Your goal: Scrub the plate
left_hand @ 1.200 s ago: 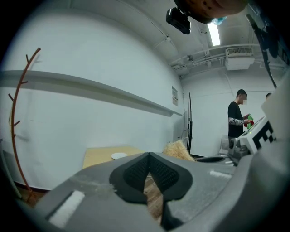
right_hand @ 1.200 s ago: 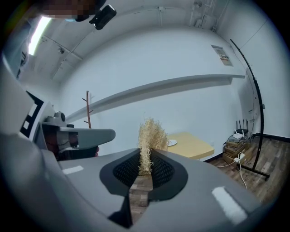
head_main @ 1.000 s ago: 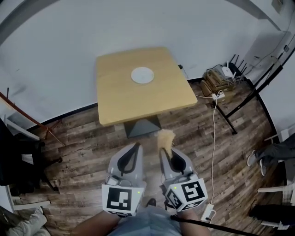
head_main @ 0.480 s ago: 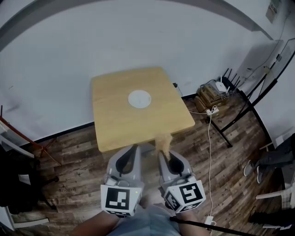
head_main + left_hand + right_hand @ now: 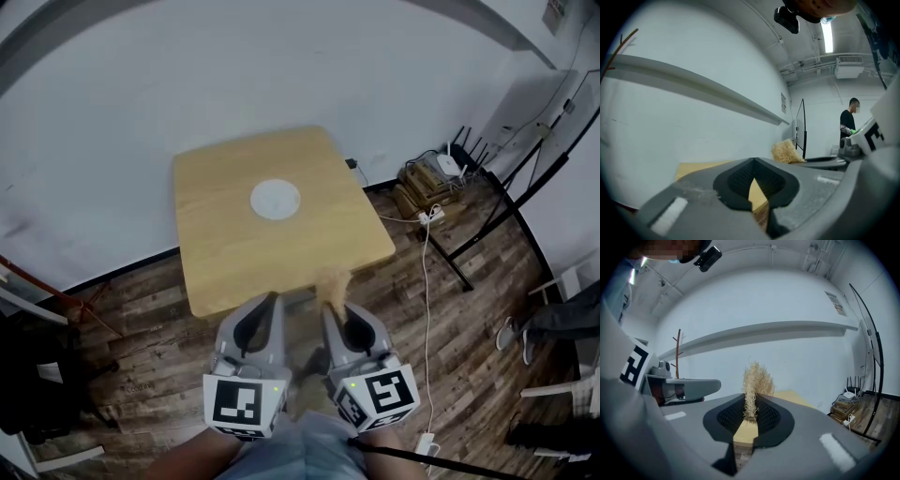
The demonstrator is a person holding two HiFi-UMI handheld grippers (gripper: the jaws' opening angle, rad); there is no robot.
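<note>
Plate (image 5: 276,200) lies on the table (image 5: 216,262), well ahead of both grippers. Left gripper (image 5: 753,163): jaws pressed together, nothing between. Right gripper (image 5: 751,404): jaws clamped on a straw-coloured scrubber (image 5: 757,378).

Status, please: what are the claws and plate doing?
Left gripper shut, empty. Right gripper shut on scrubber. Plate alone on table, not yet reached. Nothing in the way.

Nothing legible is showing in any view.
A small wall notice (image 5: 839,303) is hanging too far off to read; the marker cubes (image 5: 246,405) are carrying only black-and-white square patterns, no letters.
</note>
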